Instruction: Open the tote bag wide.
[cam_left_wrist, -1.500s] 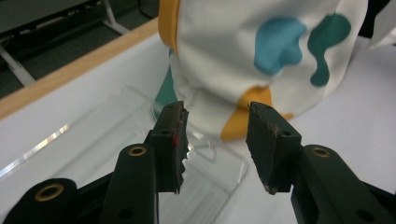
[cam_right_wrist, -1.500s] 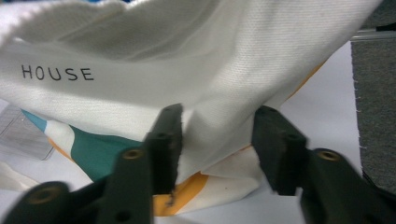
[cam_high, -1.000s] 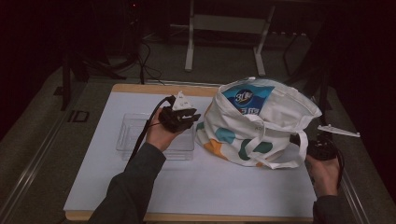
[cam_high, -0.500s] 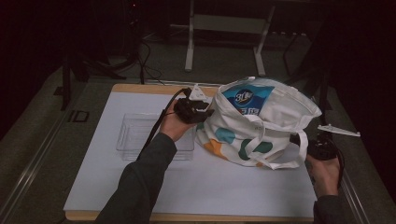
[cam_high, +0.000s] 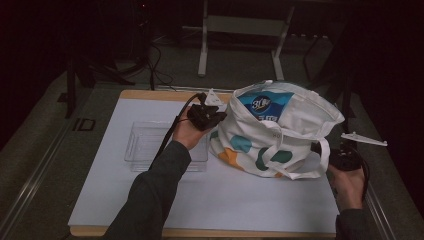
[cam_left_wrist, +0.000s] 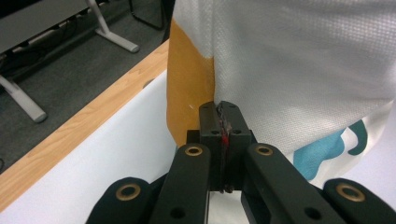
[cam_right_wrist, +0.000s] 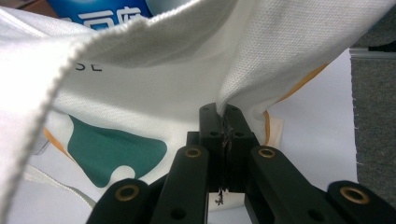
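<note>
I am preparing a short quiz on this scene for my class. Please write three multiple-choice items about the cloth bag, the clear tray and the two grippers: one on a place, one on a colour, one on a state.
1. Where is the clear tray?
A. inside the bag
B. on the white mat, left of the bag
C. on the floor

2. What colour is the package inside the cloth bag?
A. blue
B. red
C. black

3. How does the left gripper stand?
A. wide open above the tray
B. lying on the mat
C. shut on the bag's fabric

Answers:
B, the high view shows it there, by the left forearm.
A, blue shows in the bag's open mouth.
C, its jaws, having just closed, pinch the cloth, as the right gripper does.
</note>
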